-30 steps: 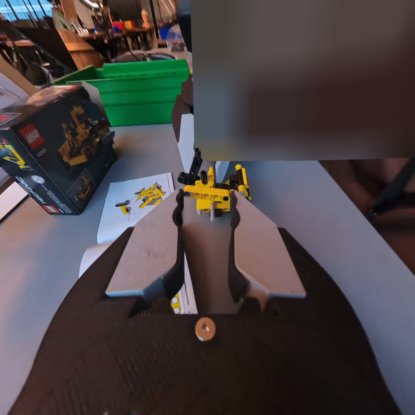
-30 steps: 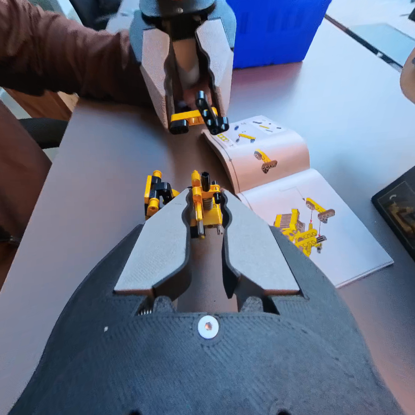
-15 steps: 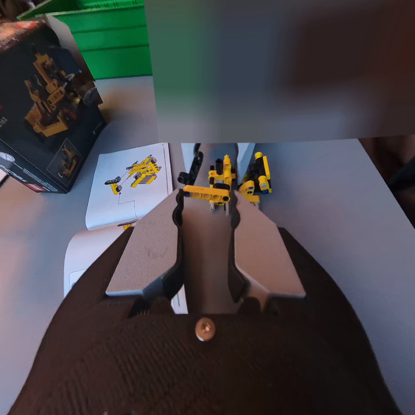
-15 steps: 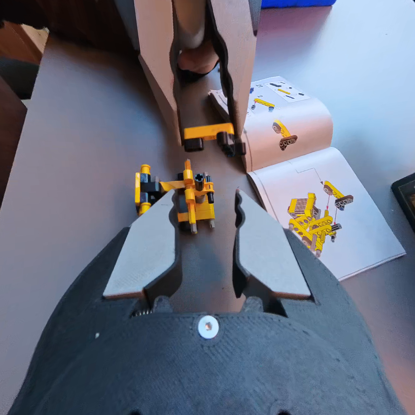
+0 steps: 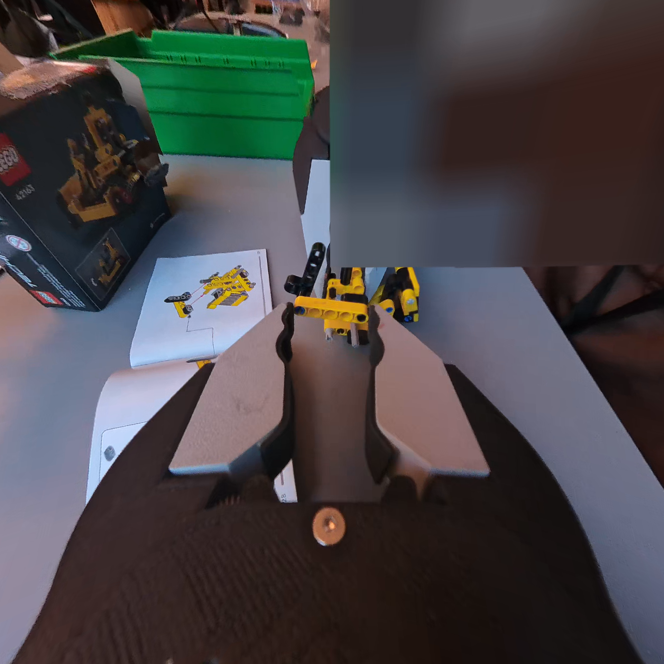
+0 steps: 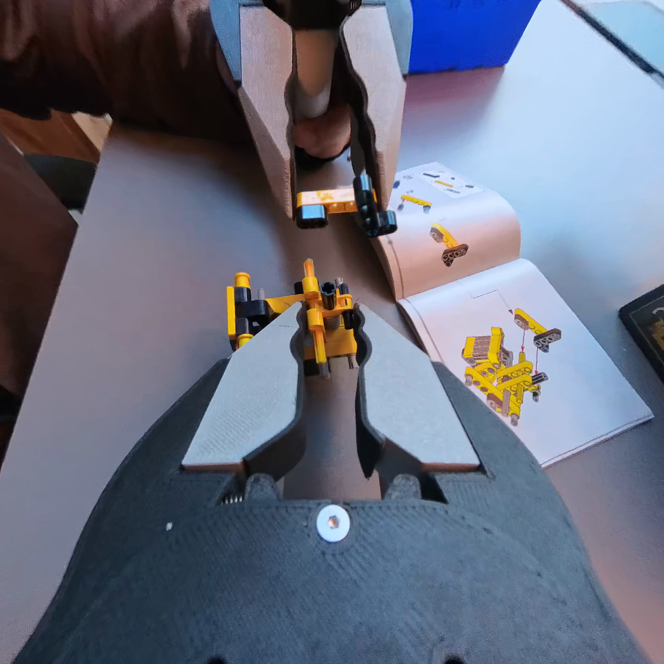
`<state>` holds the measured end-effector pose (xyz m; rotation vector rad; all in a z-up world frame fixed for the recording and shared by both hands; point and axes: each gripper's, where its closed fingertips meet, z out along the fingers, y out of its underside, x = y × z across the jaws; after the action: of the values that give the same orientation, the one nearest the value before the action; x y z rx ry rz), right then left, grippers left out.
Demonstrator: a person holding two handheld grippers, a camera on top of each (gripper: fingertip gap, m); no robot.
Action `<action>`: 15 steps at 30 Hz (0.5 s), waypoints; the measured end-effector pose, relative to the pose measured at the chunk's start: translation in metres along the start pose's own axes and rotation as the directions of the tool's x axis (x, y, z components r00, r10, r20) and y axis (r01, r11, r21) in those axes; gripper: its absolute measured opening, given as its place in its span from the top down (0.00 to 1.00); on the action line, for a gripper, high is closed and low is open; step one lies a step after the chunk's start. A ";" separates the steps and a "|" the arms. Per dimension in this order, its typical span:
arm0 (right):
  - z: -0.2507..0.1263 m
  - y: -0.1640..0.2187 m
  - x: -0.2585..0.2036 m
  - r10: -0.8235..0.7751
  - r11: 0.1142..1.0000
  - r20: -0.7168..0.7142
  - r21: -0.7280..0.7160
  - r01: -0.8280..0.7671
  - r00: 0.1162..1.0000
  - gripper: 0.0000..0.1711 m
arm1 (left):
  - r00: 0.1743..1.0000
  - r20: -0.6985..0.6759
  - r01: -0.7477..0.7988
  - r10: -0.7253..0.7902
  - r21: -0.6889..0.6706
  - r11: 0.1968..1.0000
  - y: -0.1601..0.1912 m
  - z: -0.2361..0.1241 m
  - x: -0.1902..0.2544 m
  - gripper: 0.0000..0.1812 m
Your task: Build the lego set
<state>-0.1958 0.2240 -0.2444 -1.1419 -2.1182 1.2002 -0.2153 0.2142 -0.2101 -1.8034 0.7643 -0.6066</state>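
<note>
Left tool (image 5: 330,316): clamped on a yellow beam (image 5: 330,313) across its tips, black angled piece (image 5: 309,267) pinned at the beam's 10 o'clock end; seen from the right wrist view (image 6: 336,204), held above the surface at 12 o'clock of the model.
Right tool (image 6: 327,316): fingers narrowed around the yellow-and-black model (image 6: 325,323), tips at both its flanks; firm contact not clear, so grip cannot be told.
Model: on the grey surface (image 6: 151,287), yellow axle pointing toward 12 o'clock, black bush upright on top.
Side sub-assembly (image 6: 244,312): yellow and black, at 9 o'clock of the model, joined to it by a yellow link.
Instruction booklet (image 6: 521,359): open, at 3 o'clock of the model, just beside it.
Set box (image 5: 75,187): dark, at 10 o'clock in the left wrist view.
Green bin (image 5: 222,97): at 12 o'clock behind the box.
Blue bin (image 6: 463,32): at 1 o'clock in the right wrist view.
</note>
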 end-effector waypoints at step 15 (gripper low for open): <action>-0.011 -0.020 -0.002 0.027 0.993 -0.010 0.118 -0.026 1.000 0.88 | 0.994 -0.082 0.085 -0.076 0.107 0.991 -0.016 -0.003 0.006 0.78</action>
<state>-0.1960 0.2221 -0.2218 -1.1247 -2.0003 1.3089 -0.2098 0.2125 -0.1940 -1.7232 0.6988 -0.7618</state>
